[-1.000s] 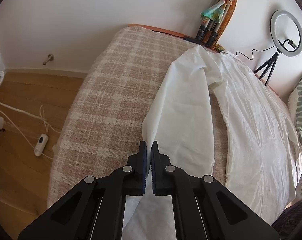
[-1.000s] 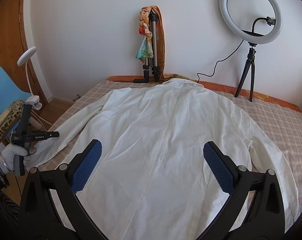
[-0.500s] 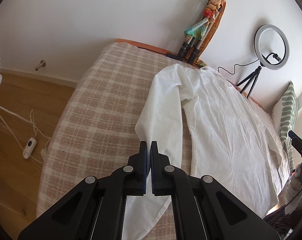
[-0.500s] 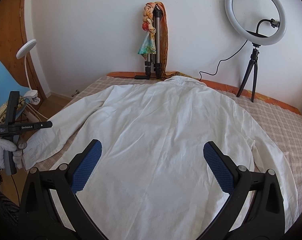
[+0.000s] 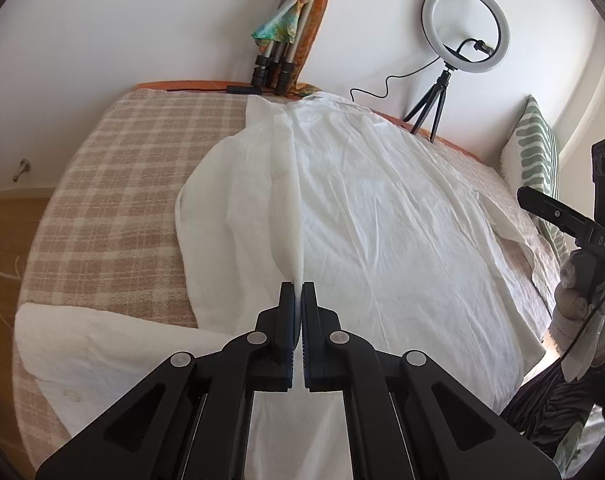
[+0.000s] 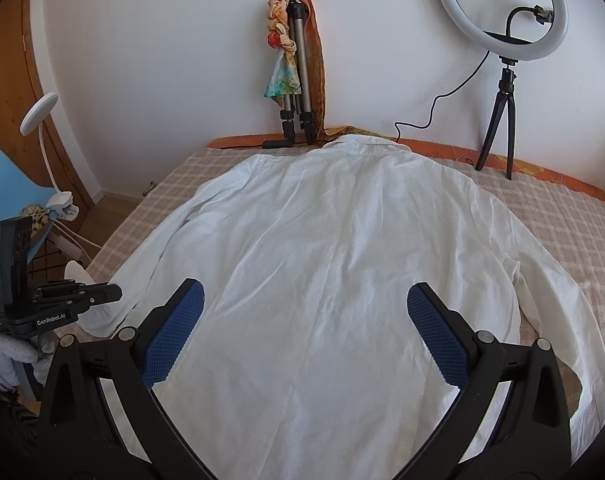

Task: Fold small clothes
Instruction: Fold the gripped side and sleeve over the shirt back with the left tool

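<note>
White shirt (image 6: 342, 272) lies spread back-up on the plaid bed (image 5: 114, 184). Left hand-held gripper (image 5: 298, 300) is clamped on its sleeve fabric, lifting it; right hand-held gripper (image 6: 306, 332) hangs wide open above the hem.

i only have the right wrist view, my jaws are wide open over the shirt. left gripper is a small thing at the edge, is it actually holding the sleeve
Observer: Yes. In the left wrist view the left gripper is shut on a ridge of the sleeve, which rises off the bed to its jaws.
Operator: where is the cuff then
Observer: The cuff lies flat on the checked blanket, left of the gripper, its buttons facing up.
Operator: anything past the far side of the shirt i cant see
Observer: A green and white patterned pillow stands at the bed's edge beyond the white shirt, behind the right gripper, whose jaws stand wide open.
</note>
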Motion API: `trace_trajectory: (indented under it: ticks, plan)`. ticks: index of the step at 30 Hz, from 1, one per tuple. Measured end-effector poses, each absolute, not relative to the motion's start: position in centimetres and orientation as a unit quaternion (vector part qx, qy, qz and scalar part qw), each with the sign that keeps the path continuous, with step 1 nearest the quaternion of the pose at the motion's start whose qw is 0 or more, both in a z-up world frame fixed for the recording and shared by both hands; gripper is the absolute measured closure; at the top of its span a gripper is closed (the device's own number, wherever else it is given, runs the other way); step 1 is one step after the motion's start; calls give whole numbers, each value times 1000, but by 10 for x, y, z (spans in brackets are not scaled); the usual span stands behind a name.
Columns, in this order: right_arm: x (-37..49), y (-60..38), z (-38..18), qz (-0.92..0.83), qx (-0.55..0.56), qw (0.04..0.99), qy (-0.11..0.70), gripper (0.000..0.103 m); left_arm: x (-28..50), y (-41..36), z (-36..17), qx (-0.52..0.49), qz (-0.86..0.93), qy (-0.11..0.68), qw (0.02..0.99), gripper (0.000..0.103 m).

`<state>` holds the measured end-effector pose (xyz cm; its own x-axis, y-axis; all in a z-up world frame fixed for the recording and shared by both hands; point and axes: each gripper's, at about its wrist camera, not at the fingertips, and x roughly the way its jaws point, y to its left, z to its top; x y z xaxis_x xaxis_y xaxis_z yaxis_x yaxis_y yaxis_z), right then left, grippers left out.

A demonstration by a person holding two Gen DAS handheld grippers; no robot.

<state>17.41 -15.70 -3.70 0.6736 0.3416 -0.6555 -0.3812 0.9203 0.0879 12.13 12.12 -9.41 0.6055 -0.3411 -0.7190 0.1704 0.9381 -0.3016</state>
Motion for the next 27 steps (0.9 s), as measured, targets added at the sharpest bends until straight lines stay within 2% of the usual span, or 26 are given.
trace_trajectory:
  ticks: [7, 9, 13, 17, 19, 21, 24, 27]
  plan:
    - [178, -154, -38, 210, -26, 910, 358, 0, 116, 100, -103, -81, -151, 432, 885, 102]
    - [184, -150, -41, 221, -15, 902, 370, 0, 116, 93, -103, -81, -165, 453, 873, 95]
    - [203, -136, -48, 256, 3, 879, 403, 0, 91, 102, -80, -122, -192, 436, 871, 92]
    - [236, -104, -61, 298, 22, 842, 448, 0, 57, 140, -61, -128, -135, 402, 896, 64]
    - [256, -86, -76, 312, 47, 819, 480, 0, 45, 170, -66, -135, -96, 406, 899, 59]
    - [272, -66, -92, 311, 59, 803, 504, 3, 41, 201, -78, -157, -46, 413, 896, 52]
    - [291, -38, -117, 305, 67, 783, 538, 12, 56, 238, -103, -232, -18, 434, 870, 52]
    - [303, -20, -135, 295, 74, 772, 558, 21, 76, 241, -118, -210, -15, 456, 865, 52]
